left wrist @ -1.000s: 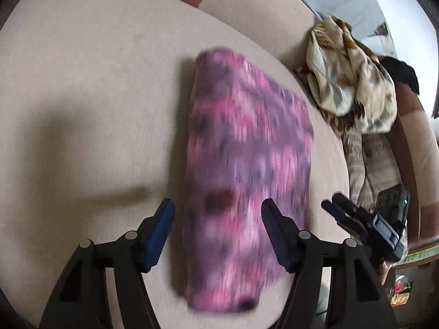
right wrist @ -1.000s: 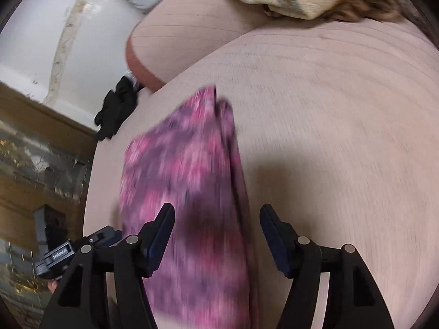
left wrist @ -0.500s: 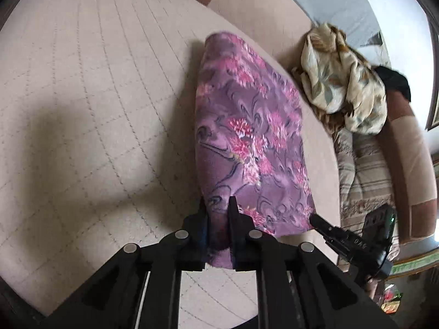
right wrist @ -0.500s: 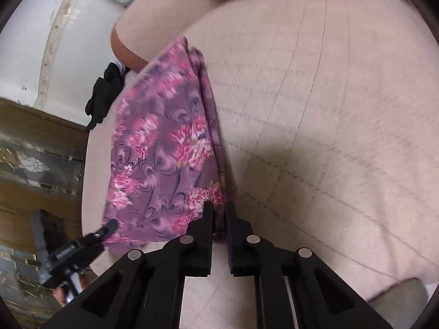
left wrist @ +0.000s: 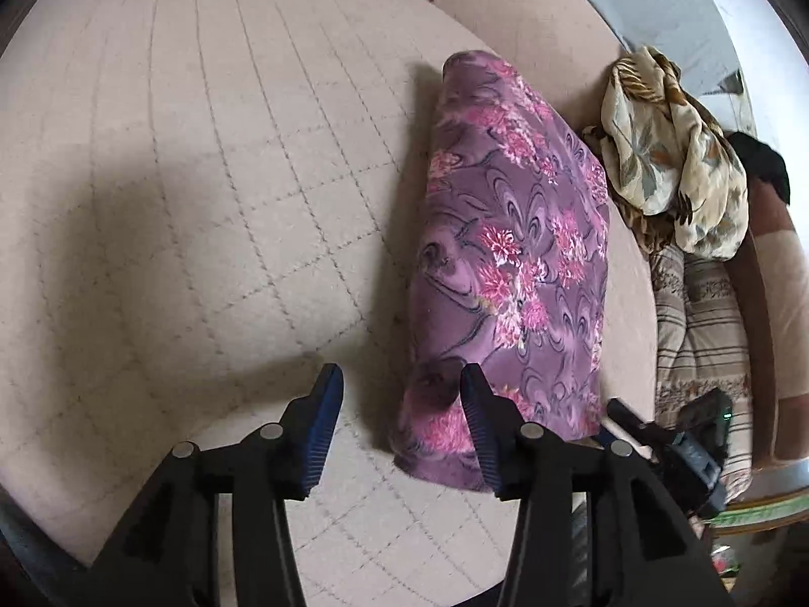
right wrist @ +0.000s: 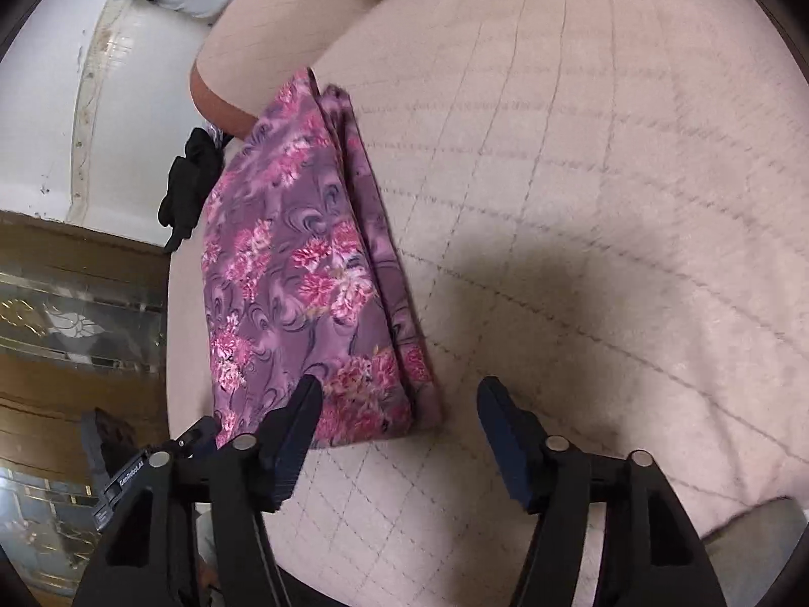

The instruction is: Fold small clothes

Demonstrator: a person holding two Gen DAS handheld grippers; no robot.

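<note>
Letting go of the near corners after the fold

My left gripper (left wrist: 399, 422) and right gripper (right wrist: 397, 422) have just been opening; both stand apart, the folded purple floral cloth (left wrist: 510, 263) lying free, only its near corners between the jaws. It sits on the quilted cushion (left wrist: 202, 177), running from 6 toward 12 o'clock. I'd back off straight so no pad snags the hem, then press the layered edge flat. At 2 o'clock, a crumpled beige scarf (left wrist: 672, 152).
</note>
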